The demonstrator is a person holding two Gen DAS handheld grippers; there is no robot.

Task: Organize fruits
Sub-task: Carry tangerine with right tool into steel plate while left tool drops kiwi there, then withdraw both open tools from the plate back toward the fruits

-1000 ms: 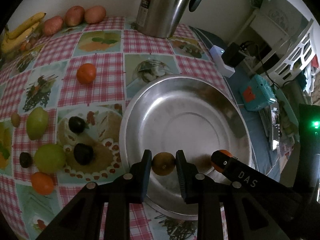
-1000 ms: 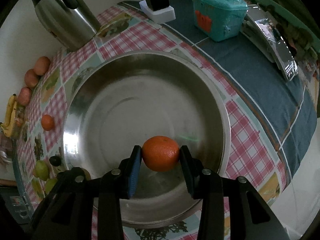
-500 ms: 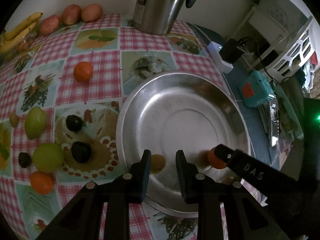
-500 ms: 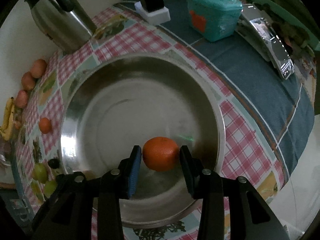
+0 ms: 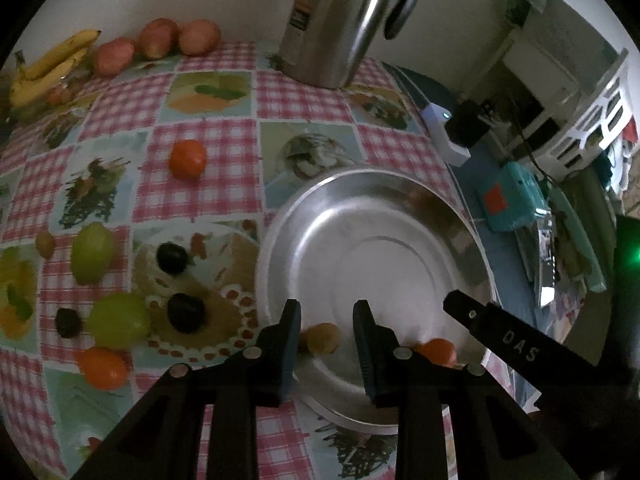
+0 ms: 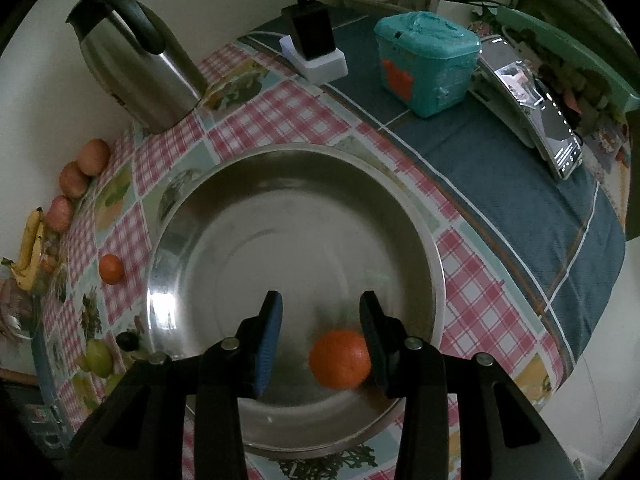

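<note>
Both just dropped: brown fruit (image 5: 320, 338) and orange (image 6: 340, 359) now loose in the steel bowl (image 6: 188, 216). Left gripper (image 5: 326, 330) and right gripper (image 6: 320, 324) parted narrowly, gripping nothing. Plenty left outside.

oranges: four (image 5: 187, 159) | green fruits: two (image 5: 93, 252) | dark plums: three (image 5: 172, 257) | small brown fruits: two (image 5: 321, 337) | red apples: three (image 5: 199, 37) | banana bunch: one (image 5: 48, 65) | steel bowl: one (image 5: 372, 216) | kettle: one (image 5: 336, 20)
</note>
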